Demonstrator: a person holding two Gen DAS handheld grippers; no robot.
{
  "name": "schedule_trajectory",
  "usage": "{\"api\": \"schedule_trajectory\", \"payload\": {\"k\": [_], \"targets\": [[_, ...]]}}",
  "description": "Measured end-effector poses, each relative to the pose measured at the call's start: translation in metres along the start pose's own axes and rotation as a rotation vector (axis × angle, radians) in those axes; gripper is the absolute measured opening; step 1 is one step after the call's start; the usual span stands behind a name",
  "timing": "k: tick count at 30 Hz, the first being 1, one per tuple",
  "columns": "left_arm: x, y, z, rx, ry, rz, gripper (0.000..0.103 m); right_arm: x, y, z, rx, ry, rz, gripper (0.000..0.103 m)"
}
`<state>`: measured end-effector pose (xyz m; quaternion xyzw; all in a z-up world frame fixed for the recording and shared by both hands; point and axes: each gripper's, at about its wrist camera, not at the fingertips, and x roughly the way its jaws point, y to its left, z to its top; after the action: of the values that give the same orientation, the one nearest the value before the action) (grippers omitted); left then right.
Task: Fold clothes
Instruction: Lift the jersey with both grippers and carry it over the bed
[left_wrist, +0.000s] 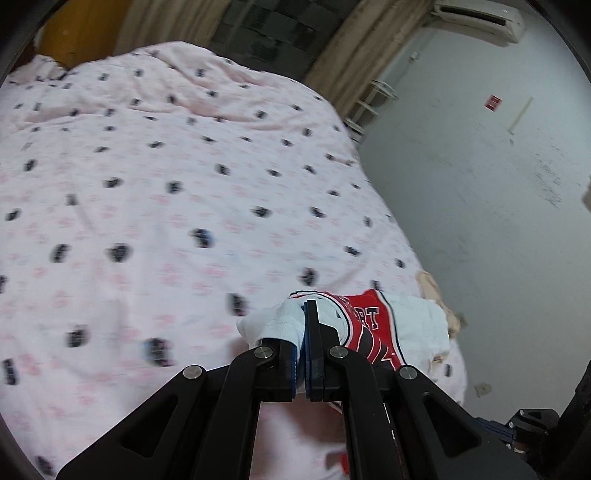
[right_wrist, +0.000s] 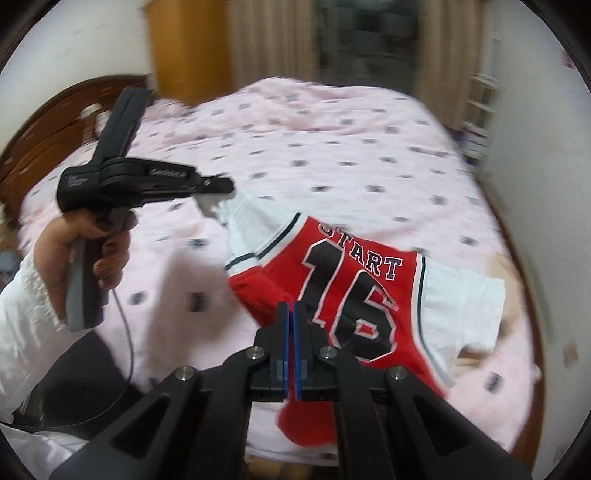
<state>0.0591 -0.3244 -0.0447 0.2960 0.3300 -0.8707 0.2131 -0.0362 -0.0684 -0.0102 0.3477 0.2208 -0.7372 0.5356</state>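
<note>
A red jersey-print shirt (right_wrist: 351, 288) with white sleeves, lettered "START 16", lies partly lifted on the bed (right_wrist: 332, 147) near its right edge. My left gripper (left_wrist: 304, 321) is shut on the shirt's white sleeve (left_wrist: 273, 321), which wraps over its left finger. The right wrist view shows that left gripper (right_wrist: 218, 188) held in a person's hand (right_wrist: 92, 240), raising the sleeve corner above the bedcover. My right gripper (right_wrist: 291, 304) is shut, with the shirt's red fabric bunched at its tips and hanging below it. The shirt (left_wrist: 369, 321) also appears just behind the left fingers.
The bed (left_wrist: 147, 184) has a pink-white cover with dark motifs. A beige cloth (right_wrist: 509, 280) lies under the shirt at the bed's right edge. A wooden headboard (right_wrist: 37, 147) is at the left. Curtains, a white rack (left_wrist: 369, 107) and a grey wall with an air conditioner (left_wrist: 480, 18) stand beyond.
</note>
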Motion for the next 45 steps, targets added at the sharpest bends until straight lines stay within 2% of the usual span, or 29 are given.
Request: {"api": "schedule_trajectory", "payload": {"k": [7, 10, 20, 24, 27, 32, 39, 45], "targets": [[-0.077, 0.091, -0.009, -0.1, -0.087, 0.152, 0.002, 0.043, 0.091, 0.009, -0.102, 0.082, 0.275, 0.002], [-0.101, 0.121, -0.008, -0.133, -0.111, 0.198, 0.002, 0.048, 0.129, 0.017, -0.154, 0.088, 0.348, 0.002], [-0.159, 0.202, 0.001, -0.206, -0.165, 0.32, 0.002, 0.089, 0.21, 0.043, -0.231, 0.133, 0.478, 0.002], [-0.166, 0.217, 0.002, -0.211, -0.168, 0.346, 0.002, 0.094, 0.234, 0.044, -0.279, 0.126, 0.468, 0.002], [-0.166, 0.214, 0.005, -0.206, -0.167, 0.342, 0.002, 0.106, 0.241, 0.041, -0.298, 0.144, 0.417, 0.002], [-0.164, 0.211, 0.011, -0.198, -0.164, 0.335, 0.002, 0.108, 0.227, 0.042, -0.277, 0.137, 0.398, 0.002], [-0.202, 0.178, 0.059, -0.131, -0.236, 0.371, 0.002, 0.059, 0.198, 0.068, -0.246, 0.004, 0.383, 0.002], [-0.24, 0.146, 0.107, -0.066, -0.309, 0.407, 0.002, 0.018, 0.205, 0.102, -0.271, -0.108, 0.427, 0.002]]}}
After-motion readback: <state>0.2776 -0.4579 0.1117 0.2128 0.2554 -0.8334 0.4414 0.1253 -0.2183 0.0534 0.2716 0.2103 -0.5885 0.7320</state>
